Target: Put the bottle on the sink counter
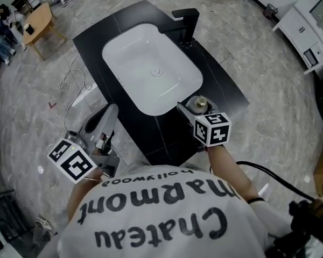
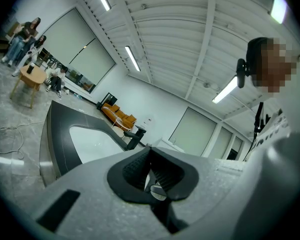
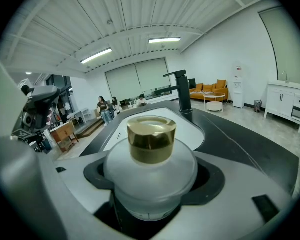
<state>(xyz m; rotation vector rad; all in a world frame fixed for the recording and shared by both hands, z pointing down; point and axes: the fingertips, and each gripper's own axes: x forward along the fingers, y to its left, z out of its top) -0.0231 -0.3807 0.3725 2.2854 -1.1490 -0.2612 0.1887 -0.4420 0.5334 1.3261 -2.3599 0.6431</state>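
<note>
A frosted bottle [image 1: 200,102] with a gold cap sits between the jaws of my right gripper [image 1: 195,108], which is shut on it. It hovers over the black sink counter [image 1: 220,85], just off the near right corner of the white basin [image 1: 148,63]. In the right gripper view the bottle [image 3: 151,171] stands upright in the gripper [image 3: 151,186], with the faucet [image 3: 182,91] beyond it. My left gripper [image 1: 111,112] is over the floor, left of the counter's near end. In the left gripper view the gripper [image 2: 150,165] is shut and holds nothing.
A black faucet [image 1: 185,23] stands at the basin's far side. A white cable [image 1: 78,85] lies on the marble floor left of the counter. A wooden table [image 1: 37,20] with people is far left, and a white cabinet [image 1: 304,31] far right.
</note>
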